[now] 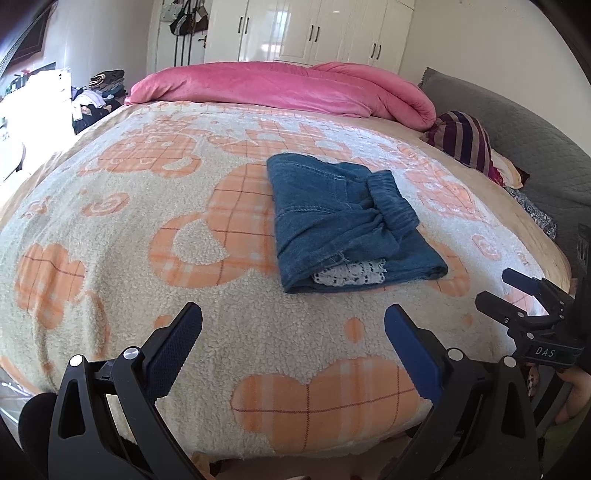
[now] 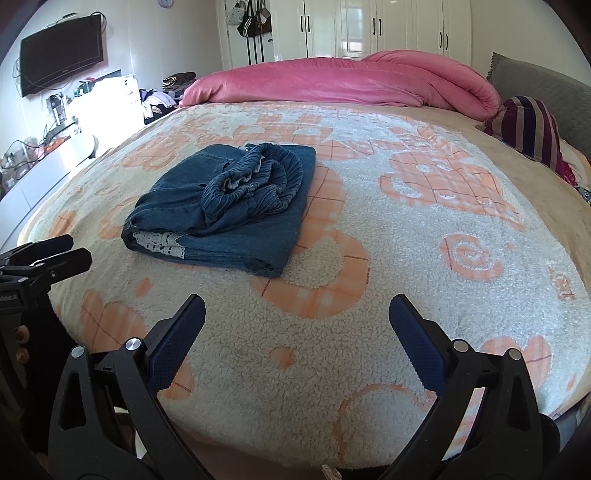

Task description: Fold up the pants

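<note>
The folded denim pants (image 1: 345,221) are lying on the bed blanket (image 1: 147,295), at 12 o'clock from the released, empty left tongs (image 1: 293,325) and 11 o'clock from the released right tongs (image 2: 297,314), likely handling soft, limp, best gripped at the doubled fold edge.

A home bedroom: a bed (image 2: 369,350) with pink duvet (image 2: 332,85), white wardrobes (image 2: 388,26), wall-mounted television (image 2: 61,53).
</note>
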Demonstrator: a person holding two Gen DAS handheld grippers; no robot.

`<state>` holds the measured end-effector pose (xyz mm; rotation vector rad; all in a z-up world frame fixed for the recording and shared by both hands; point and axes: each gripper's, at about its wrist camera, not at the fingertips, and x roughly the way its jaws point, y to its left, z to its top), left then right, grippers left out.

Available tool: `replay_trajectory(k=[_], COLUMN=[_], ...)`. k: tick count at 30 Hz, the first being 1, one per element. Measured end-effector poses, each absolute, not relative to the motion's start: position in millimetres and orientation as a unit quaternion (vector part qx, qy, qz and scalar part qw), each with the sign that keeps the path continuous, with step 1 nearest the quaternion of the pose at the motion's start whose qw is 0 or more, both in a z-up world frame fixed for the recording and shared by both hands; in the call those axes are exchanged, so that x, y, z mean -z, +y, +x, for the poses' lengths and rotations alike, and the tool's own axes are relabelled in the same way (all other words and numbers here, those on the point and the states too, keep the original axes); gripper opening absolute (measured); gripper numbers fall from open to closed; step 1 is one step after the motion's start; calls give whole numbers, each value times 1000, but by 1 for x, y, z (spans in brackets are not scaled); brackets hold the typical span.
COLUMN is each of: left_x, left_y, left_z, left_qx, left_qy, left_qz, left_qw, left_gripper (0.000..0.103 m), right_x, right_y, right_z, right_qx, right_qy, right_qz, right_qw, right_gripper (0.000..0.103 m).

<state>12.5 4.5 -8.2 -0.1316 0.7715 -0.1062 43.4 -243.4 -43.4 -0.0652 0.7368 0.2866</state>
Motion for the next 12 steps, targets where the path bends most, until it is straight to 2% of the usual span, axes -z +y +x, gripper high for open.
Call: replay_trajectory(k=[7,12], left_x=[-12,6], left_y=[40,100], left_z=[42,112], left_qx=[15,-50], left_qy=[351,404], left_qz=[-76,-60], left_qw=[933,911], left_gripper=[99,99], right_x=[43,40], right_y=[-274,-348], right_z=[74,128], right_qx=[-103,-15], right_qy=[364,365], right_qz=[-30,-9], right_qw=[925,931], right_gripper=[94,94])
